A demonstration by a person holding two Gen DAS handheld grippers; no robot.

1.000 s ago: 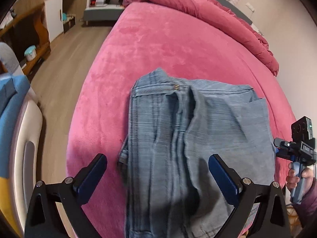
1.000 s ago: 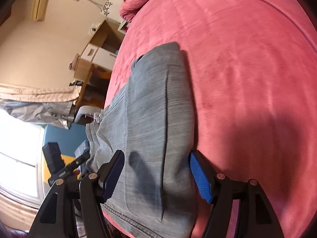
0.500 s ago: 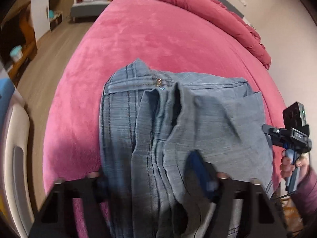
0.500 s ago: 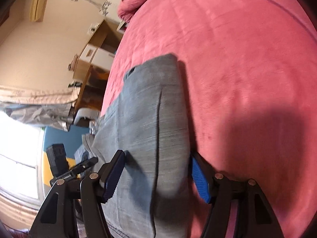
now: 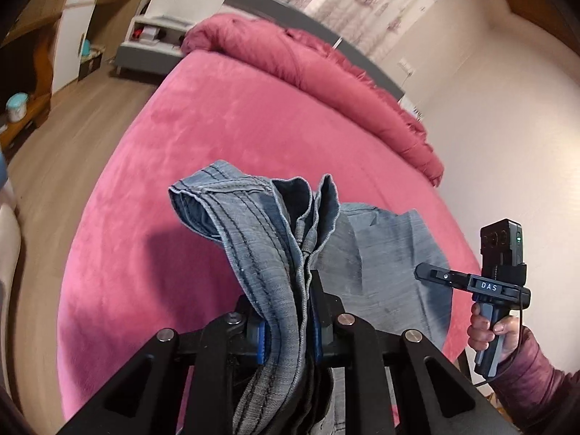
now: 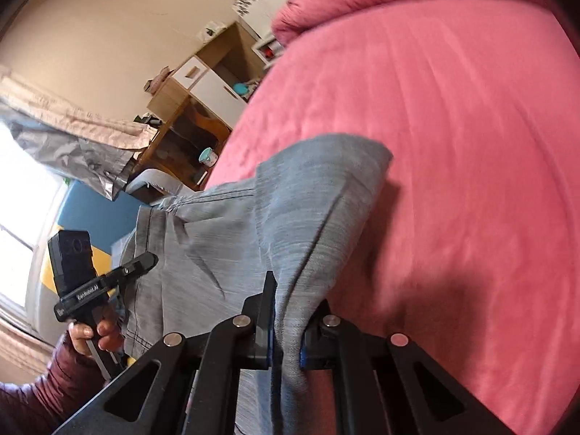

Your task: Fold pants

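Note:
Grey-blue denim pants lie on the pink bed. My left gripper has its jaws closing on the bunched waistband end, and its blue pads press the fabric, which is lifted off the bed and droops forward. In the right wrist view, my right gripper has its jaws closing on the pants' right edge. That pinched cloth is raised above the bed. Each hand-held gripper shows in the other's view, the right gripper and the left gripper.
A rolled pink duvet lies along the bed's far side by the wall. A wooden floor, a grey bench and wooden shelving are to the left. A blue and yellow chair stands near the bed's corner.
Both grippers went from open over the flat pants to shut on the fabric. Both have risen, lifting the waistband end and the right edge off the bed.

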